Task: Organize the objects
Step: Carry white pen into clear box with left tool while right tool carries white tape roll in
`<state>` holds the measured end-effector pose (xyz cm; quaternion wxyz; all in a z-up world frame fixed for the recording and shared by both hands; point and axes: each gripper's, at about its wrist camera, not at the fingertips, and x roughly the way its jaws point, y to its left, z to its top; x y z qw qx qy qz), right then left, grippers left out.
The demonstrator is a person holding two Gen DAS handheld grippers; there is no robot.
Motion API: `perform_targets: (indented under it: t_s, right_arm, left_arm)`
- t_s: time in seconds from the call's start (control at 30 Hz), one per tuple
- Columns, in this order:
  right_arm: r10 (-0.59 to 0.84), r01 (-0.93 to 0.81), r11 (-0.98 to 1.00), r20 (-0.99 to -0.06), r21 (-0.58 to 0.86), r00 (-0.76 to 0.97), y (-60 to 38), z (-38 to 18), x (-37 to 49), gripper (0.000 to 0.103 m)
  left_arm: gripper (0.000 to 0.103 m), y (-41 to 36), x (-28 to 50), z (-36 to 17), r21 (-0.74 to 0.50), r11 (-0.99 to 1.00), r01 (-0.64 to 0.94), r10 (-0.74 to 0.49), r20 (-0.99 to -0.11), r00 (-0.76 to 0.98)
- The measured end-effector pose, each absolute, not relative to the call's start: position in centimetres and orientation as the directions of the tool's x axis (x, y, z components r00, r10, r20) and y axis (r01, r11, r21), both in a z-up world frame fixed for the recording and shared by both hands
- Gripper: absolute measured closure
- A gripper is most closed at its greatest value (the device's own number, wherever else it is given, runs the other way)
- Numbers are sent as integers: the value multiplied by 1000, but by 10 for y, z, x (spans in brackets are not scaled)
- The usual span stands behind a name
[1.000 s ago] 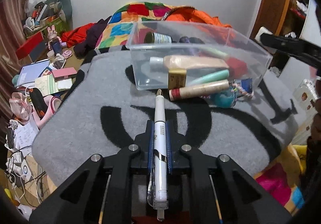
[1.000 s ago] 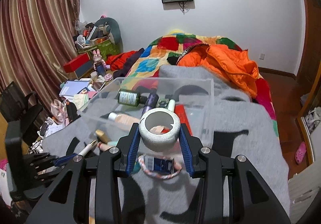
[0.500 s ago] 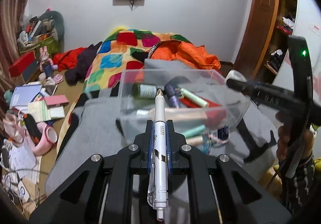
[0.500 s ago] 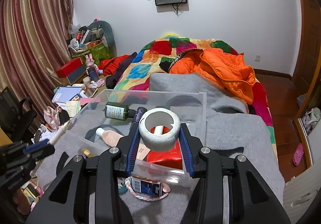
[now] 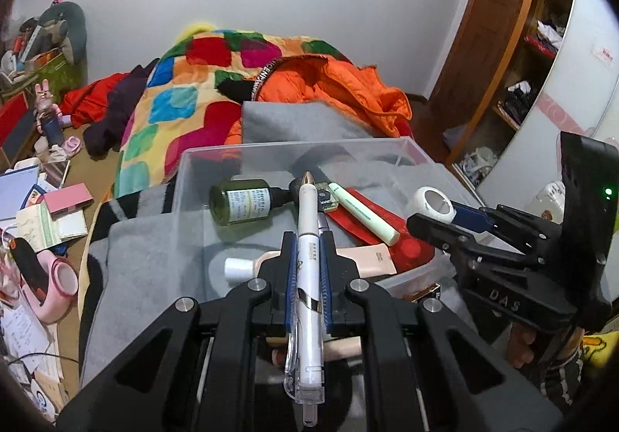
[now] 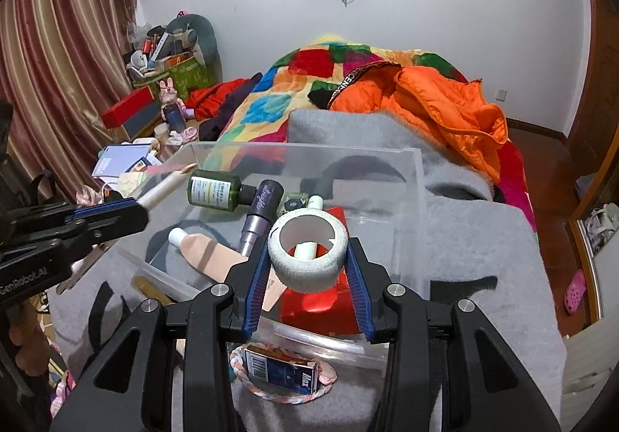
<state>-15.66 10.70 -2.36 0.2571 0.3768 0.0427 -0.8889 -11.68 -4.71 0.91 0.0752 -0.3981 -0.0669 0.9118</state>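
Observation:
A clear plastic bin (image 5: 201, 176) (image 6: 419, 196) sits on a grey blanket and holds a green bottle (image 5: 240, 205) (image 6: 212, 192), a beige tube (image 6: 205, 248), a light green marker (image 5: 363, 213), a purple tube (image 6: 263, 207) and a red packet (image 6: 321, 306). My left gripper (image 5: 308, 250) is shut on a white pen (image 5: 307, 277) whose tip hangs above the bin. My right gripper (image 6: 307, 258) is shut on a white tape roll (image 6: 307, 265) (image 5: 433, 204) over the bin's near side. Each gripper shows in the other's view, the left gripper (image 6: 116, 213) at the bin's left, the right gripper (image 5: 452, 227) at its right.
A blue box inside a braided ring (image 6: 282, 374) lies on the blanket in front of the bin. A patchwork quilt (image 5: 185, 91) and an orange jacket (image 6: 437, 103) lie behind it. Books, boxes and pink slippers (image 5: 50, 285) litter the floor at left. A wardrobe (image 5: 549, 45) stands at right.
Both grippers have moved forward over the bin, each keeping its hold. The left one rose, so the pen tip now hangs above the bin's contents. The tape roll now hangs lower.

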Motion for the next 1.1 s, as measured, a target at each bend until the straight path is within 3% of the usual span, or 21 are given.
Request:
perform_targets:
  t_s: [0.43, 0.8, 0.87, 1.0, 1.1]
  right_arm:
    - [-400, 488, -868, -707, 90, -583, 102, -30, -160, 67]
    - [-403, 493, -866, -697, 81, -594, 105, -23, -147, 65]
    - [-408, 493, -866, -688, 83, -600, 107, -19, -142, 65]
    - [-422, 497, -863, -670, 91, -611, 113, -11, -132, 64]
    - [-429, 500, -861, -653, 87, -625, 117, -4, -120, 60]
  left_arm:
    - [93, -18, -141, 0, -193, -966, -170, 257, -750, -610]
    - [92, -26, -125, 14, -178, -973, -144, 228, -713, -663]
    - [90, -28, -117, 18, -152, -980, -125, 196, -701, -685]
    - [75, -33, -99, 22, -133, -986, -97, 163, -676, -719]
    - [72, -37, -86, 23, -112, -992, -63, 122, -661, -741]
